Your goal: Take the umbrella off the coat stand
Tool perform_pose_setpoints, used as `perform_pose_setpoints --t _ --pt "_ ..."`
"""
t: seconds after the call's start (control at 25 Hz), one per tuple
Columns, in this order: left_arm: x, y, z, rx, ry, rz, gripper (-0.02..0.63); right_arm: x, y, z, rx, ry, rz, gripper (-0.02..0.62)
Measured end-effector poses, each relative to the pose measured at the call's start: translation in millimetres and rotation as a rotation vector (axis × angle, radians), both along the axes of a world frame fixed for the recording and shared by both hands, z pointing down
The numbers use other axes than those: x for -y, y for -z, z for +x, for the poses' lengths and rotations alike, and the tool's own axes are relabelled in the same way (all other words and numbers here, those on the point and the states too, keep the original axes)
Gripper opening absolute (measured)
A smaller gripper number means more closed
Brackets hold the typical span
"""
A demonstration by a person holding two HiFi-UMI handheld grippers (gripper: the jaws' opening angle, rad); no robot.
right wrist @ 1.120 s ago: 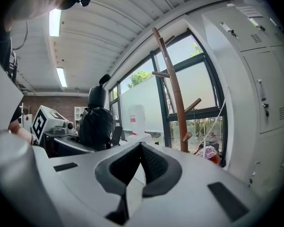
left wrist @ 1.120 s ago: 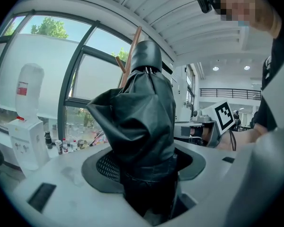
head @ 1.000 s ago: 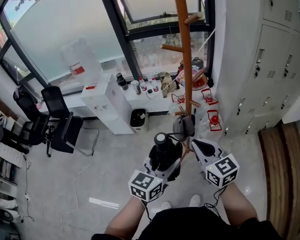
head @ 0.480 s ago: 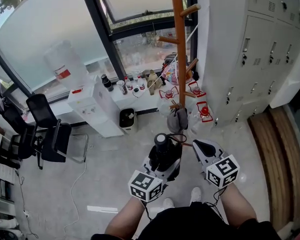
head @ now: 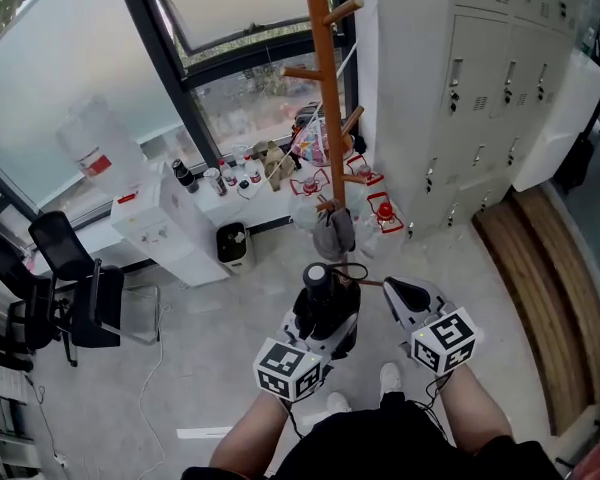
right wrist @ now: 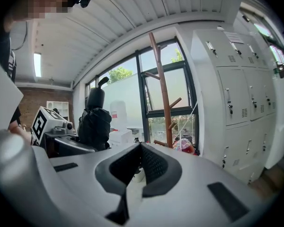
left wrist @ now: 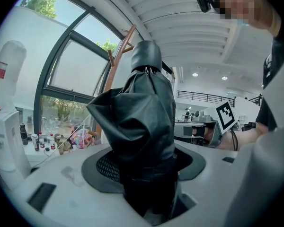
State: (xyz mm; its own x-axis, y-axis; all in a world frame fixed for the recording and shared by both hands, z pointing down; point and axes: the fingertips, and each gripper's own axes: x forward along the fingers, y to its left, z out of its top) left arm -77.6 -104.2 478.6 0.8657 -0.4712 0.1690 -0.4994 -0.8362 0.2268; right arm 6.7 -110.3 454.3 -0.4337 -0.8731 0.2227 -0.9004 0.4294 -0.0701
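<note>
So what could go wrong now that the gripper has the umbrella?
The left gripper clamps the umbrella only around its soft folded cloth, so it might slide or tip over. The coat stand and its pegs stand just ahead, so a careless swing could bump them. The right gripper is shut and empty, so nothing backs up the hold.

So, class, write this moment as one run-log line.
left gripper: shut on umbrella | right gripper: shut, empty | umbrella: off coat stand
</note>
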Motion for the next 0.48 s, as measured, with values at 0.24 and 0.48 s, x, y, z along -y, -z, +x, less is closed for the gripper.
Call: perform_pose_setpoints --t 0.24,0.48 --pt "-8.3 0.4 1.7 0.000 -0.030 0.004 0.268 -11.6 -1.3 0.8 0.001 -0.029 0.003 0.054" --pt "-15.3 -2.3 1.6 0.004 -0.037 0.003 0.268 -19.0 -4.0 -0.5 0.002 -0.032 0.005 0.054"
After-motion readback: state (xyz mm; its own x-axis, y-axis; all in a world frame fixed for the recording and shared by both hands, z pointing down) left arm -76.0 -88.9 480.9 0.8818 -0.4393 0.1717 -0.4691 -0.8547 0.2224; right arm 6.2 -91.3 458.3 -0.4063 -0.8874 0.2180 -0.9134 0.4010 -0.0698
